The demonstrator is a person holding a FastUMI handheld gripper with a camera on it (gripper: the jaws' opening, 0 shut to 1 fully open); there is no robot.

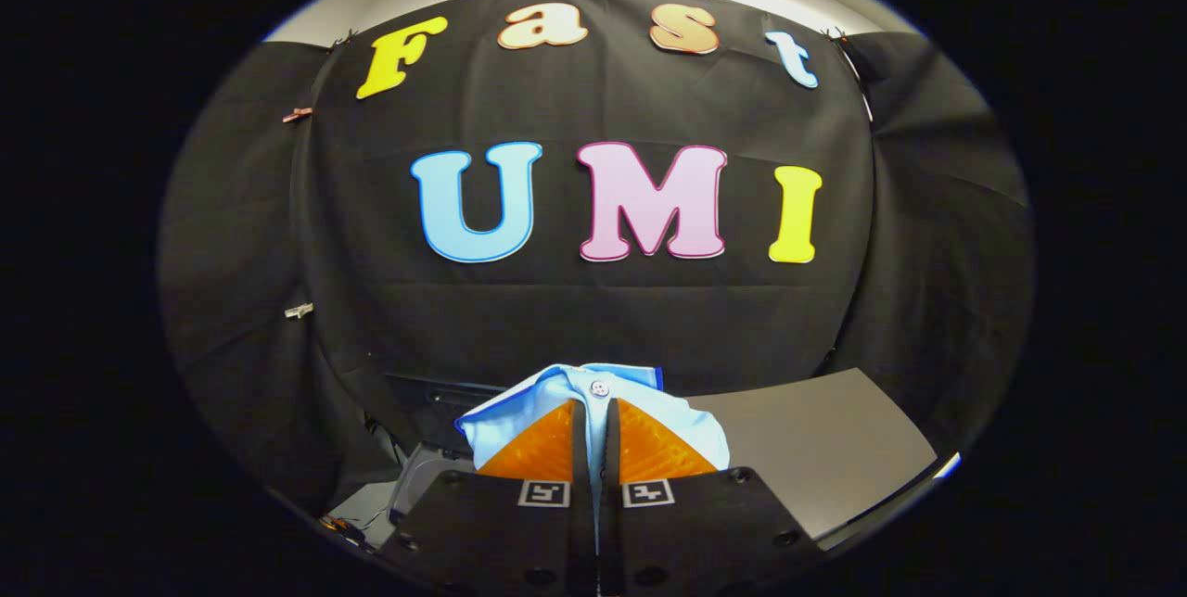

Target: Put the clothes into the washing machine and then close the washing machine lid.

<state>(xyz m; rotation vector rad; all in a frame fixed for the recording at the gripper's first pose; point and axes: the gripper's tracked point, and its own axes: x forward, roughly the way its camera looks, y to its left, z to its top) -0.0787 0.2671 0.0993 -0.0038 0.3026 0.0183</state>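
— Clothes (640, 412): where are they?

— One light blue garment is pinched in the gripper (595, 435). The cloth bunches up over and around both fingers (542, 449), spilling to either side of them, and a strip of it runs down the narrow slot between them. A small white button (599, 387) sits on the fabric right above the fingertips, and a darker blue edge shows along the top of the bunch.

— So the gripper is closed?

— Nearly together, with only the thickness of the cloth between the two fingers. Both press on the garment from either side, so it is held.

— Is the garment resting on anything?

— I cannot tell. It appears lifted, with the black cloth wall (593, 300) behind it, but what is under it is hidden by the gripper's body.

— What lies around it?

— To the right of the fingers, and a little beyond them, is a flat grey bench (816, 449), bare where it shows. To the left, lower down, there is a dark recess with a grey curved shape (417, 486) and some cables; it is too dim and too cut off to say what it is. A couple of clips (299, 311) hold the wall cloth on the left side.

— And the washing machine?

— I cannot make one out for certain.
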